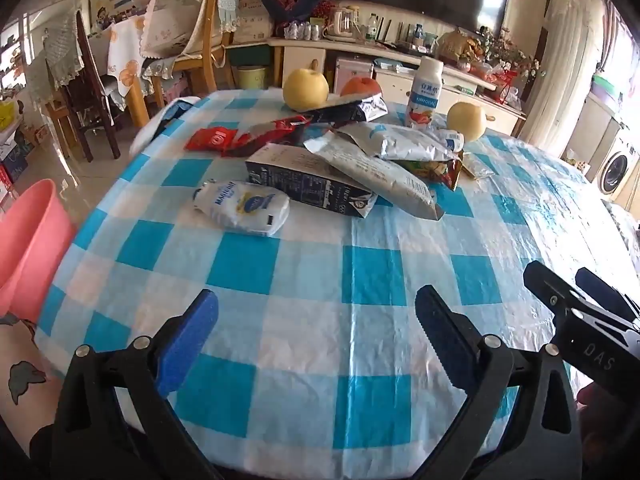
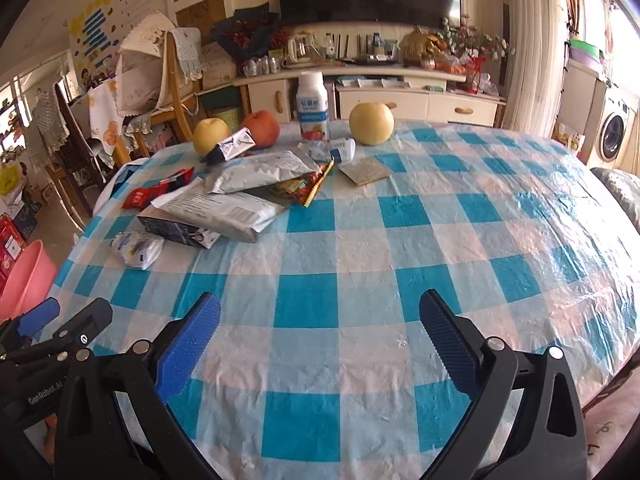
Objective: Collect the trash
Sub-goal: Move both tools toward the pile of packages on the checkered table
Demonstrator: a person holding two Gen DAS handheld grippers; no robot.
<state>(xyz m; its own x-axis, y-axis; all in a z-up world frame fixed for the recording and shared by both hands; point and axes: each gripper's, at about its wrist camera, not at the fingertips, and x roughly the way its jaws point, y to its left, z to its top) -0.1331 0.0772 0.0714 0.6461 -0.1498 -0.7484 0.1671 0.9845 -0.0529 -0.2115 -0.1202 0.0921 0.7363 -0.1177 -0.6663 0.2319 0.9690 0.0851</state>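
Note:
A heap of trash lies on the far left of the blue-and-white checked table (image 1: 360, 280): a crumpled white pouch (image 1: 244, 208) (image 2: 138, 250) nearest me, a dark flattened carton (image 1: 308, 184) (image 2: 176, 232), silver foil bags (image 1: 384, 160) (image 2: 260, 172), red wrappers (image 1: 248, 136) (image 2: 156, 192) and a small tan packet (image 2: 366, 170). My left gripper (image 1: 316, 332) hovers open over the near table edge, well short of the heap. My right gripper (image 2: 320, 332) is open beside it, nothing between its fingers. A pink bin (image 1: 28, 248) (image 2: 26, 280) stands off the table's left edge.
Two yellow pears (image 1: 306, 88) (image 2: 372, 124), an orange fruit (image 2: 262, 128) and an upright white drink bottle (image 1: 424, 92) (image 2: 314, 106) stand behind the trash. Wooden chairs (image 1: 192, 40) draped with cloths stand beyond on the left. A TV cabinet (image 2: 400, 92) lines the far wall.

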